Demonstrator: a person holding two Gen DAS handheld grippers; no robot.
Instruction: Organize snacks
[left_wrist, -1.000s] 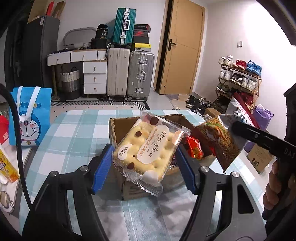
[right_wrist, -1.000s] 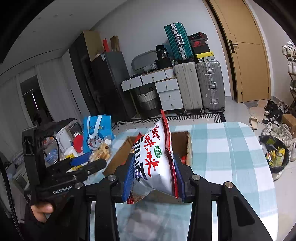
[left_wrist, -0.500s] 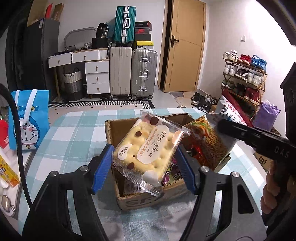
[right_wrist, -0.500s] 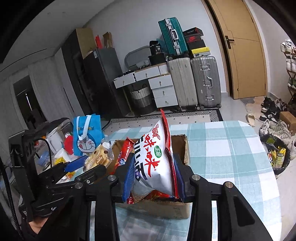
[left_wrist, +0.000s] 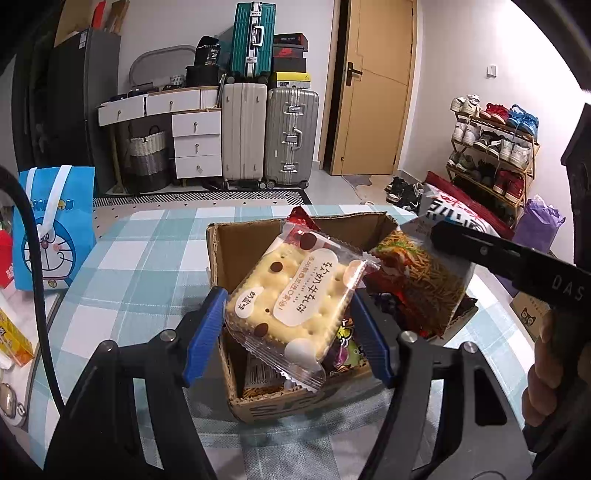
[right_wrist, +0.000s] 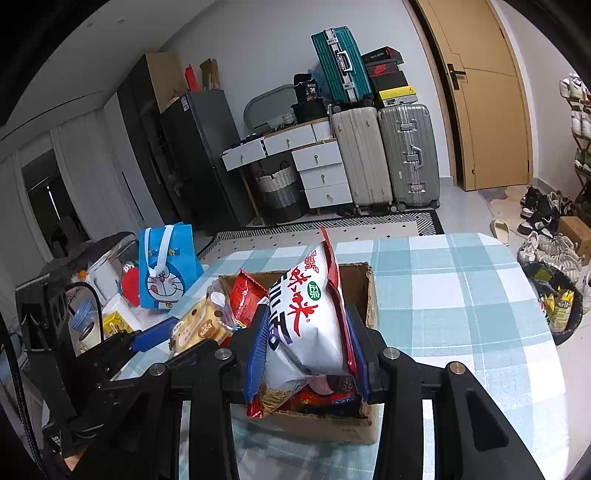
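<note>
The left gripper (left_wrist: 288, 325) clamps a clear-wrapped cracker packet (left_wrist: 295, 295) between its blue pads, tilted over the open cardboard box (left_wrist: 295, 406). The right gripper (right_wrist: 306, 354) is closed tight on a white and red noodle snack bag (right_wrist: 310, 317), held upright above the same box's near end. The box stands on the bench (right_wrist: 461, 314) with its blue checked cloth and already contains several snack packets. A blue cartoon tote bag (left_wrist: 51, 229) sits beyond the bench's left edge.
</note>
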